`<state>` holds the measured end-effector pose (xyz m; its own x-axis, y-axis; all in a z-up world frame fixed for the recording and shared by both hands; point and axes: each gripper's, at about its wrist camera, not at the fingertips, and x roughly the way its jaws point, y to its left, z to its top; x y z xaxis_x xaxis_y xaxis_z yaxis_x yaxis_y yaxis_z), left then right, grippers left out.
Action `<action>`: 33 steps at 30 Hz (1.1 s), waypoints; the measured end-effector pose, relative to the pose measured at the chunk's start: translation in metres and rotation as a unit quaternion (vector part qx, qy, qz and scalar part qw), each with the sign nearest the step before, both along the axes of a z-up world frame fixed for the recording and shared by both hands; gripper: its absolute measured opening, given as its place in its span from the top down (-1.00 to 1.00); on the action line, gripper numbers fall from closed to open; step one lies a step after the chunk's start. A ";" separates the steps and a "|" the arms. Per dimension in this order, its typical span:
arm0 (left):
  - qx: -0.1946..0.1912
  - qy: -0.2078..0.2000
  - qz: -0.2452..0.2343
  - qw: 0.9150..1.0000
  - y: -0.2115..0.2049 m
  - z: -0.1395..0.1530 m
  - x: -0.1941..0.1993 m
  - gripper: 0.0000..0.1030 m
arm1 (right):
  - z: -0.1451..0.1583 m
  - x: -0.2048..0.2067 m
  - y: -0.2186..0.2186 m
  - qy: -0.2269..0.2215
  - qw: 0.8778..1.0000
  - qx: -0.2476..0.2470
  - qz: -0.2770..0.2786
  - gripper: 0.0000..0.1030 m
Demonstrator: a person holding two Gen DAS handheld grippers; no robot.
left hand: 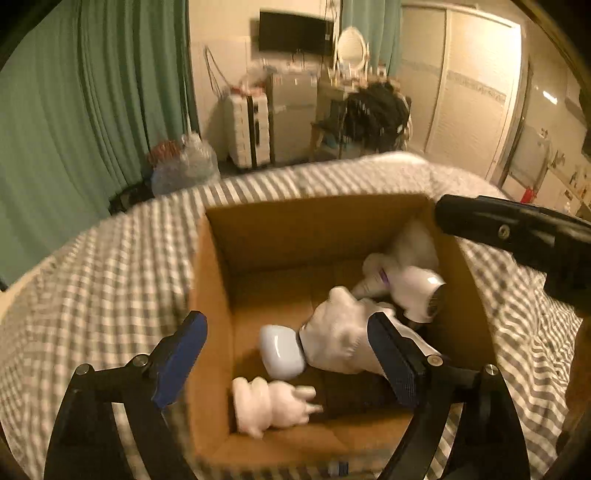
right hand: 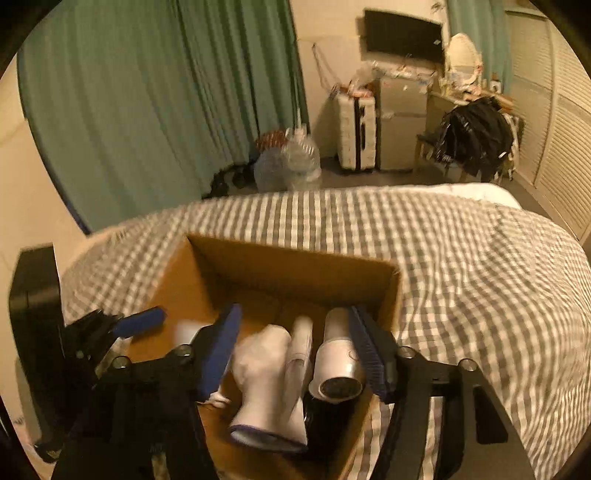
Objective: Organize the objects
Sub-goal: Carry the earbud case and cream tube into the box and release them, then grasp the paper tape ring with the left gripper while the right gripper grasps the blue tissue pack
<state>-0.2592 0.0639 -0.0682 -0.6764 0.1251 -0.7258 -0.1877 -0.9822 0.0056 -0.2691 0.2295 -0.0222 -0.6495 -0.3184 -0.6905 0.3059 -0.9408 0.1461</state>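
Left gripper (left hand: pixel 288 362) and right gripper (right hand: pixel 295 350): jaws released, empty, over box (left hand: pixel 214 295) at lower centre. Dryer (right hand: pixel 338 365) inside; withdraw upward, clearing walls.

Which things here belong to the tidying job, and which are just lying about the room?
Part of the job:
cardboard box
white hair dryer
white case
white glove
white figure
left tongs, open
right tongs, open

Just lying about:
checked bedspread
suitcase
green curtain
wall TV
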 end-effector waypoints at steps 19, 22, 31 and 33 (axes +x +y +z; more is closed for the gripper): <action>-0.028 0.002 0.039 0.999 -0.019 -0.024 0.163 -0.88 | 0.006 0.184 0.015 0.055 0.996 0.040 -0.053 -0.32; -0.026 -0.019 0.032 0.999 -0.013 -0.045 0.170 -0.89 | -0.017 0.194 0.019 0.038 0.996 0.050 -0.059 -0.32; -0.009 -0.090 -0.024 0.996 0.011 -0.099 0.174 -0.88 | -0.069 0.193 0.042 -0.007 0.995 0.029 -0.098 -0.32; -0.011 -0.101 -0.032 0.994 0.016 -0.108 0.170 -0.88 | -0.076 0.187 0.042 -0.013 0.994 0.024 -0.102 -0.32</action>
